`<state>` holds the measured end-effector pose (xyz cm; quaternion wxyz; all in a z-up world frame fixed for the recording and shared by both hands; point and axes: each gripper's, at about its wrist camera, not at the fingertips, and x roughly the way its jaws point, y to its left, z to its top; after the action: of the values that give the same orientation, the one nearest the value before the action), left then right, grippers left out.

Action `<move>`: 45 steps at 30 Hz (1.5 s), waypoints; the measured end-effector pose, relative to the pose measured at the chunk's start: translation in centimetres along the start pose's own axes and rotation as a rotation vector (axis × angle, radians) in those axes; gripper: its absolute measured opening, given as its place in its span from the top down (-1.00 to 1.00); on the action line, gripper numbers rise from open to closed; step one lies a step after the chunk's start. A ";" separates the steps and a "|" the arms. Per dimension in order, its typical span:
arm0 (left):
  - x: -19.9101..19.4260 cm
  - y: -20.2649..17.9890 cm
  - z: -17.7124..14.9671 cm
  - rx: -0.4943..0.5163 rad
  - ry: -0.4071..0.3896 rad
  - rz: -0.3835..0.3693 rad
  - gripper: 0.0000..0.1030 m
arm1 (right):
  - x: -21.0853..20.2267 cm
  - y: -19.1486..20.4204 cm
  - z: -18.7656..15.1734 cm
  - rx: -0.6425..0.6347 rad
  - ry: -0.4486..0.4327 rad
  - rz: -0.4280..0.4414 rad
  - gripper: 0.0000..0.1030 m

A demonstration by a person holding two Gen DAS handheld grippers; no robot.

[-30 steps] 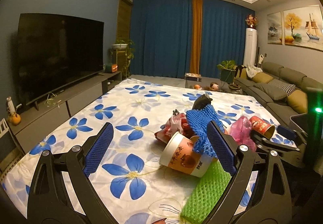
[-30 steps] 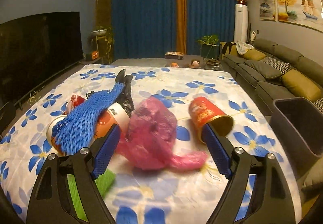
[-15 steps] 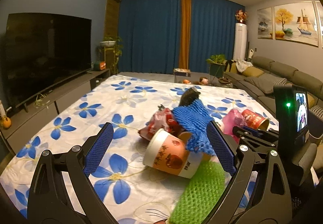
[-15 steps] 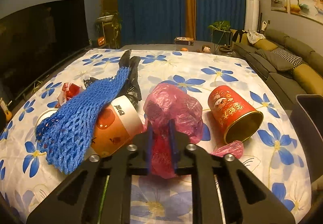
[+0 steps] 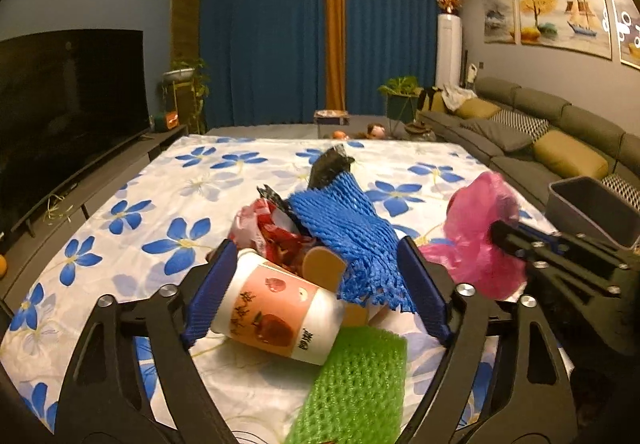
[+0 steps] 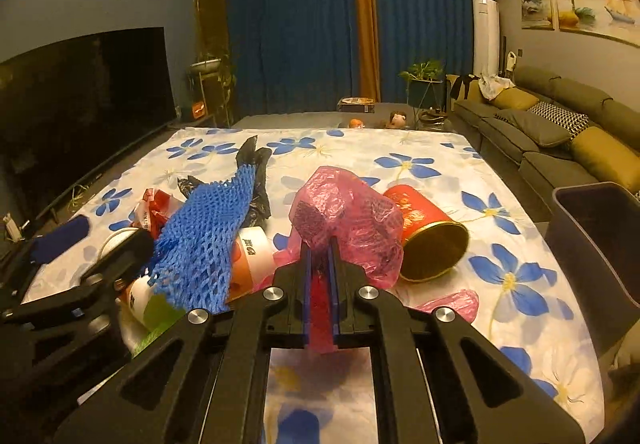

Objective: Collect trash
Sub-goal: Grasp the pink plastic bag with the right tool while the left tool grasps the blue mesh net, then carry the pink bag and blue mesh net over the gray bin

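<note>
Flowered sheet (image 6: 420,152) strewn with trash; right gripper (image 6: 320,264) clamped on pink bag (image 6: 348,220) at frame centre; left gripper (image 5: 316,284) wide around paper cup (image 5: 280,316), lower centre

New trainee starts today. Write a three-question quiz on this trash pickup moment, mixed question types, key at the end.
1. True or false: the right gripper is shut on the pink plastic bag.
2. Which item lies between the open fingers of the left gripper?
A. the red can
B. the paper cup
C. the grey bin
3. Fill in: the blue foam net is draped over the ____.

Key
1. True
2. B
3. paper cup
</note>
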<state>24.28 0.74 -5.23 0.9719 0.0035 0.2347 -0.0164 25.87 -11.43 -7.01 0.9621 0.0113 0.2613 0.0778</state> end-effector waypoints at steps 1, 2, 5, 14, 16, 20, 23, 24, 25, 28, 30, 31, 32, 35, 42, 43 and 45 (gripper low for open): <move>0.2 -0.2 -0.1 0.002 0.008 -0.006 -0.42 | -0.2 0.0 -0.1 0.002 -0.003 -0.001 0.84; 0.4 -0.2 -0.2 0.003 0.015 -0.008 -0.38 | -0.5 -0.2 -0.1 0.003 -0.005 -0.003 0.84; 0.9 -0.4 -0.6 0.011 0.039 -0.021 -0.17 | -1.0 -0.7 -0.3 0.013 -0.012 -0.006 0.84; 1.2 1.1 -0.9 -0.047 0.063 -0.061 0.13 | -2.3 -1.5 -0.5 0.039 -0.031 -0.005 0.84; 1.4 1.2 -0.9 -0.056 0.073 -0.075 0.22 | -2.4 -1.6 -0.6 0.045 -0.030 -0.002 0.84; 1.8 0.6 -1.2 -0.037 0.091 -0.095 0.51 | -2.7 -1.6 -0.7 0.041 -0.026 0.005 0.84; 1.7 0.3 -1.2 -0.029 0.086 -0.103 0.83 | -2.9 -1.7 -0.8 0.036 -0.025 0.007 0.84; 1.6 0.3 -1.1 -0.030 0.080 -0.102 0.91 | -3.0 -1.7 -0.8 0.034 -0.026 0.009 0.84; 1.4 0.4 -1.0 -0.032 0.072 -0.103 0.93 | -3.1 -1.8 -0.8 0.033 -0.027 0.011 0.84; 0.3 0.5 -0.5 -0.043 0.040 -0.104 0.94 | -3.6 -2.0 -0.7 0.026 -0.033 0.011 0.84; -0.4 0.7 0.0 -0.053 0.016 -0.106 0.94 | -3.9 -2.1 -0.6 0.018 -0.036 0.008 0.84; -1.0 0.8 0.3 -0.060 0.000 -0.109 0.94 | -4.1 -2.1 -0.6 0.014 -0.038 0.008 0.84; -1.7 0.9 0.6 -0.063 -0.017 -0.110 0.94 | -4.4 -2.2 -0.6 0.011 -0.043 0.007 0.84; -3.3 0.8 1.3 -0.062 -0.056 -0.114 0.95 | -5.1 -2.3 -0.5 0.002 -0.050 0.004 0.84; -6.9 0.3 2.7 -0.056 -0.130 -0.120 0.95 | -7.0 -2.5 -0.5 -0.007 -0.077 0.004 0.84; -7.3 0.1 2.8 -0.053 -0.137 -0.121 0.95 | -7.3 -2.5 -0.5 -0.009 -0.080 0.003 0.84; -8.1 -0.1 3.0 -0.054 -0.151 -0.126 0.95 | -7.9 -2.6 -0.5 -0.010 -0.088 0.002 0.84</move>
<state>18.45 0.82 1.11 0.9836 -0.0386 0.1609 -0.0714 19.27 -15.23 -3.64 0.9726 0.0099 0.2183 0.0795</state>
